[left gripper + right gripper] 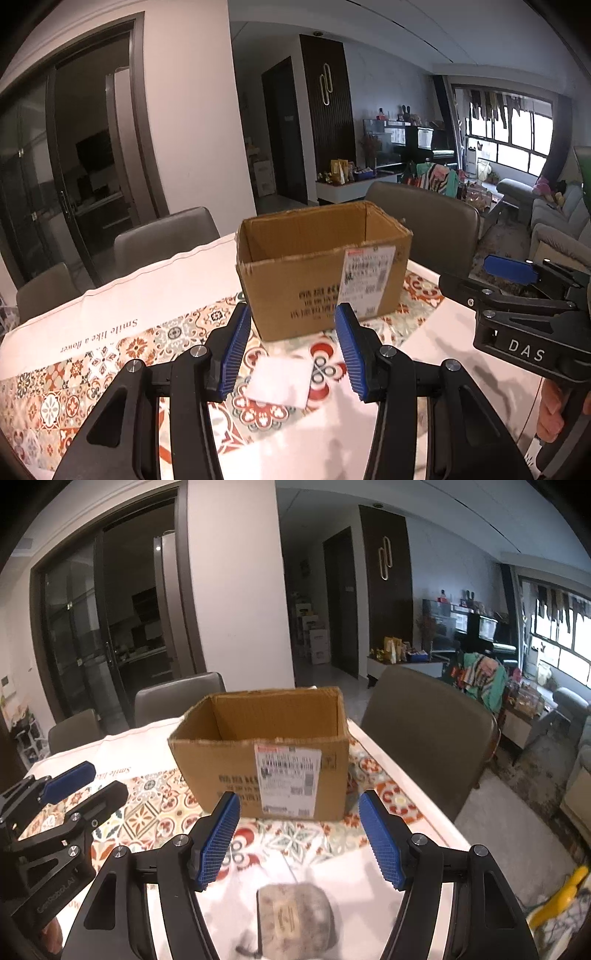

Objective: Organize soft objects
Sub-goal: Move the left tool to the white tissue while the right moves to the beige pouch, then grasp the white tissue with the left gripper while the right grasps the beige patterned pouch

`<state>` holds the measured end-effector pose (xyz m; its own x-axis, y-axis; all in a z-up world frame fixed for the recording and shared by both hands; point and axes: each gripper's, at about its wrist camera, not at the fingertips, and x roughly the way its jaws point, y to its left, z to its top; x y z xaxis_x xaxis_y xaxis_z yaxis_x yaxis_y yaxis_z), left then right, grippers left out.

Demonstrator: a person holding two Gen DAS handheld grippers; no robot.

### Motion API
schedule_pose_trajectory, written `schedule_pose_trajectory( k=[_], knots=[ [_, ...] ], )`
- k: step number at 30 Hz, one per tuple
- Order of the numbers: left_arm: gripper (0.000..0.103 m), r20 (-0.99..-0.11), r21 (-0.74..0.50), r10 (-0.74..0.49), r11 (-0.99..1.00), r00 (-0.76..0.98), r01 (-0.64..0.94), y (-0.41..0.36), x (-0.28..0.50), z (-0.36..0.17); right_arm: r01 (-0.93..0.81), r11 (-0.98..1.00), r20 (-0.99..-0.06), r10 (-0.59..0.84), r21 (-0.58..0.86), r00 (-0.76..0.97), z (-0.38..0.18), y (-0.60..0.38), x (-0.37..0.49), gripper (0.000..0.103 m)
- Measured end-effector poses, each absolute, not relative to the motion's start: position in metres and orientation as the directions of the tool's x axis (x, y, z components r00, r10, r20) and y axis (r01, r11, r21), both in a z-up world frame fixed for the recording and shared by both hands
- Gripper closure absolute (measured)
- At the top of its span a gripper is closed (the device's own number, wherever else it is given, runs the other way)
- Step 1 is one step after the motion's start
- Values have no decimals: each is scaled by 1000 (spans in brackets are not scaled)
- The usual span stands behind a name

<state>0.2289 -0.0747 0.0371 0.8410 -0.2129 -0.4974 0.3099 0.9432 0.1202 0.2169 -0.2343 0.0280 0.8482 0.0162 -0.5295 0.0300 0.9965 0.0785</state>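
An open cardboard box (325, 273) (266, 764) with a white shipping label stands on the patterned tablecloth. In the left wrist view, my left gripper (292, 325) is open. A white soft square (277, 380) lies flat on the cloth between and below its blue pads (236, 347), touching neither. In the right wrist view, my right gripper (299, 812) is open above a grey fuzzy pouch (295, 919) with a tan label, which rests on the table. Each gripper also shows at the edge of the other's view: the right gripper (480, 277) and the left gripper (88, 786).
The table (436, 332) has a tiled-pattern cloth. Grey chairs (428, 734) stand behind the box and at the far left. A yellow object (557, 901) lies on the floor at right. A hand (554, 413) holds the right gripper's handle.
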Motion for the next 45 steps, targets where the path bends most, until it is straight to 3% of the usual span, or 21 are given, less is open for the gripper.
schedule_pose_trajectory(
  k=[9,19,31,34,45],
  knots=[
    [56,-540,62,-206,957,816,283,-68,202,3,47,996,-557,2,73,830,-2,-235,190,35],
    [56,-554,103,-178,954,813,280,-68,183,-39,93,995,-583,-50,45,811,-44,-234,163,35],
    [56,-624,40,-175,966,762,254,-50,210,-70,252,954,-618,-100,164,780,-78,-238,154,35],
    [42,-629,31,-183,965,755,259,-49,224,-74,267,950,-638,-106,161,763,-86,-236,162,35],
    [37,-669,79,-163,955,726,287,-66,285,-96,379,910,-733,-142,168,666,-116,-239,187,34]
  ],
)
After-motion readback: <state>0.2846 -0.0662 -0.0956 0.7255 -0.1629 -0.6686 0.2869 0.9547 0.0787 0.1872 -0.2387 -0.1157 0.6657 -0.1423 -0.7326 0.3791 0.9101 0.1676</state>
